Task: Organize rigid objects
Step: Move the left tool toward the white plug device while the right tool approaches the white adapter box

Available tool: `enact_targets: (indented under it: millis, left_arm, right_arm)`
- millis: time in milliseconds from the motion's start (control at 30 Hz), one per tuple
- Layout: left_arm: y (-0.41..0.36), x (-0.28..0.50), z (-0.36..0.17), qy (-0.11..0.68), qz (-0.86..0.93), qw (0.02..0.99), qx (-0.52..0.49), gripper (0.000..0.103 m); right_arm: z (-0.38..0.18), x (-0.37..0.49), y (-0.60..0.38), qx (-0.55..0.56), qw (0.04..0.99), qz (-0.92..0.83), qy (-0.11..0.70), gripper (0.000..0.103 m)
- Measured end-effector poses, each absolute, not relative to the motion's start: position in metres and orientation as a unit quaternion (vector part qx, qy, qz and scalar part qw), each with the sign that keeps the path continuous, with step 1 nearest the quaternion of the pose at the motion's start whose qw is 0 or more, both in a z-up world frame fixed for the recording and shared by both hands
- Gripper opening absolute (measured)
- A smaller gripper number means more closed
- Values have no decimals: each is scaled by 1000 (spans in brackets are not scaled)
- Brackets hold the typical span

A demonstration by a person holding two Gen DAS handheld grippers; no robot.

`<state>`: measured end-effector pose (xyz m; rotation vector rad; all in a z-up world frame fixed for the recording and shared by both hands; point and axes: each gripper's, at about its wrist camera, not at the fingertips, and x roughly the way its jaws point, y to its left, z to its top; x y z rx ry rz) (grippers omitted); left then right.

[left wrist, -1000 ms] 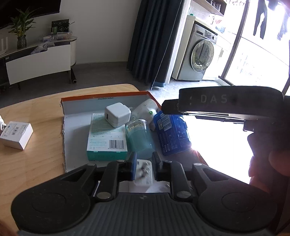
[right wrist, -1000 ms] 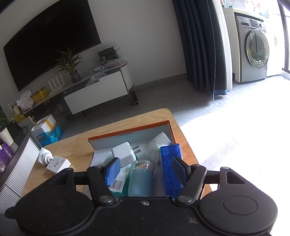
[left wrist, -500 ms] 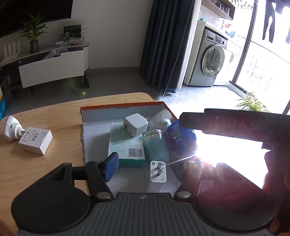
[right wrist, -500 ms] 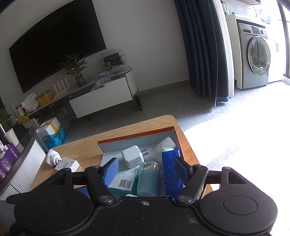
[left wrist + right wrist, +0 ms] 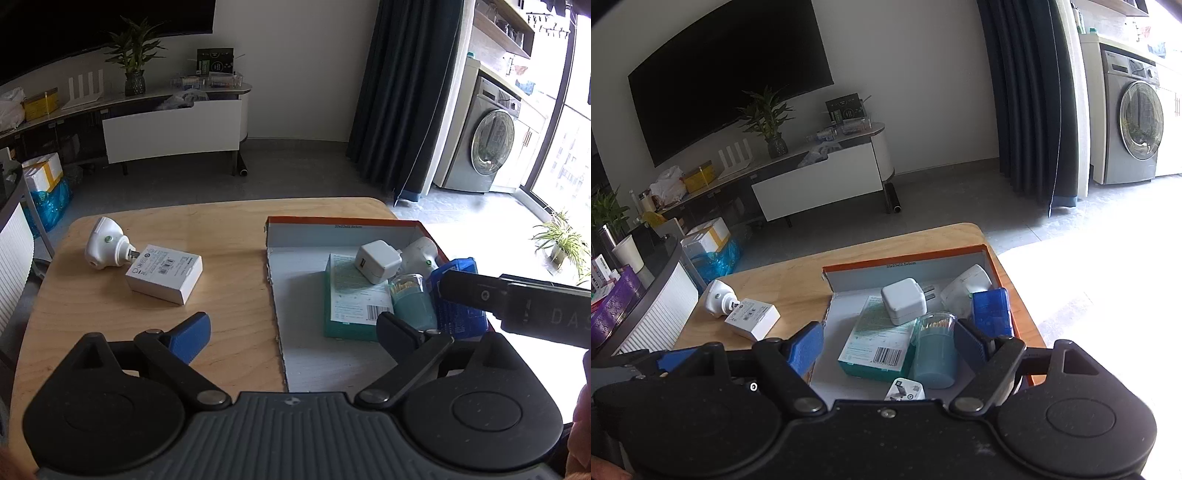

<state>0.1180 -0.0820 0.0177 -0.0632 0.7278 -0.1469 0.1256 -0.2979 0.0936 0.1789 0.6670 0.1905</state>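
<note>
An orange-rimmed cardboard box (image 5: 340, 220) on the wooden table holds a teal carton (image 5: 351, 295), a white charger cube (image 5: 376, 260), a toothpick jar (image 5: 410, 302), a blue case (image 5: 461, 321), a white round plug (image 5: 421, 254) and a small white adapter (image 5: 905, 391). My left gripper (image 5: 291, 332) hovers over the box's near left corner, its jaws opening with nothing between them. My right gripper (image 5: 888, 343) hangs above the box's near end. Its jaws are opening too, and the pads touch nothing. Left of the box lie a white plug lamp (image 5: 105, 247) and a flat white box (image 5: 164, 273).
The table's edge (image 5: 229, 202) curves round behind the box. A white ribbed unit (image 5: 657, 317) stands close to the table's left side. The right gripper's body (image 5: 517, 306) crosses above the box's right rim. Beyond are open floor, a TV cabinet and a washing machine.
My left gripper opened and let the small white adapter go into the box, then drew back and swung left. My right gripper's jaws widened and it pulled back slightly.
</note>
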Motion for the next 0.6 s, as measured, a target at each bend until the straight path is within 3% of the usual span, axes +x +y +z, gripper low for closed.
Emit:
enact_targets:
  millis: [600]
  left_arm:
    - [-20, 108, 15, 359, -21, 932, -54, 101]
  right_arm:
    - [84, 126, -234, 58, 922, 153, 352, 92]
